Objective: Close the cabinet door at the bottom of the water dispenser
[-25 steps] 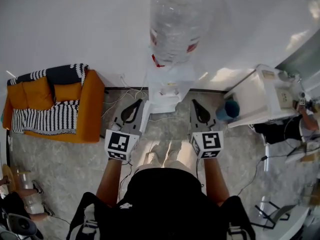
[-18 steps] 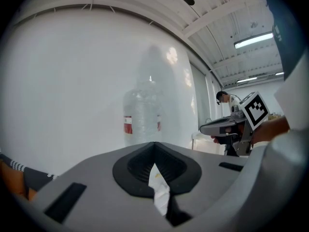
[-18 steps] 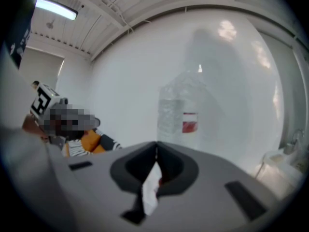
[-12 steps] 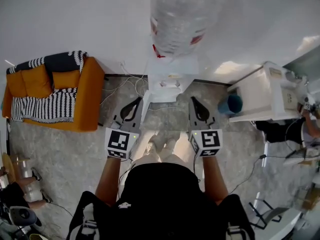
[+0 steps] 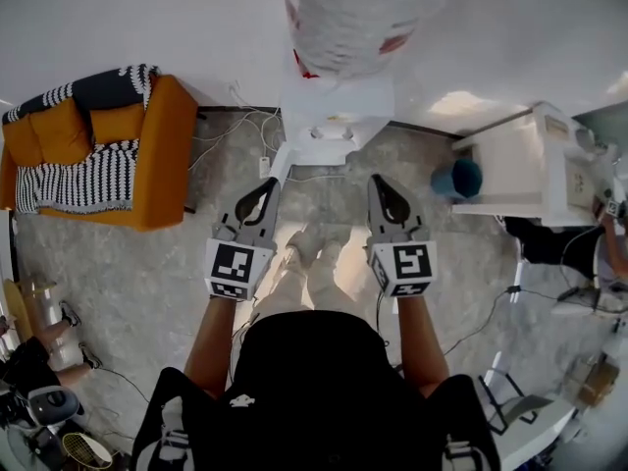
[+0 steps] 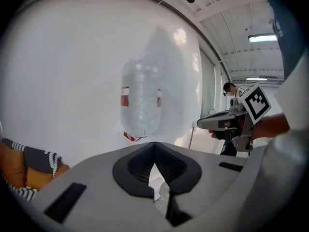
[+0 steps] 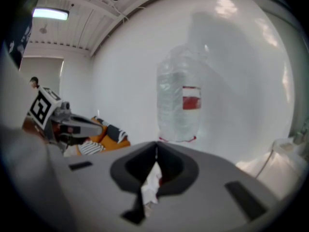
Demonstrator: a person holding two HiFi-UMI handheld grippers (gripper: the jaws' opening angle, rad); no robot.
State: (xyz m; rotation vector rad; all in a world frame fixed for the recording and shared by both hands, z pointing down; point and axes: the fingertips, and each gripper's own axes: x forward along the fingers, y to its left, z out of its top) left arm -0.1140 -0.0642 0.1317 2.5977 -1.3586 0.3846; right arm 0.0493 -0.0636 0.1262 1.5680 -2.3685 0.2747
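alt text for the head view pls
Seen from above, a person holds the left gripper and right gripper, both shut, toward a white water dispenser topped by a clear bottle against the wall. An orange sofa sits to the left, a white table and a blue cup to the right.

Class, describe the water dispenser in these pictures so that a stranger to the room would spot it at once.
Start at the white wall across the room. Between the orange sofa and the white table stands the white water dispenser. It alone carries a big clear bottle with a red label on top.
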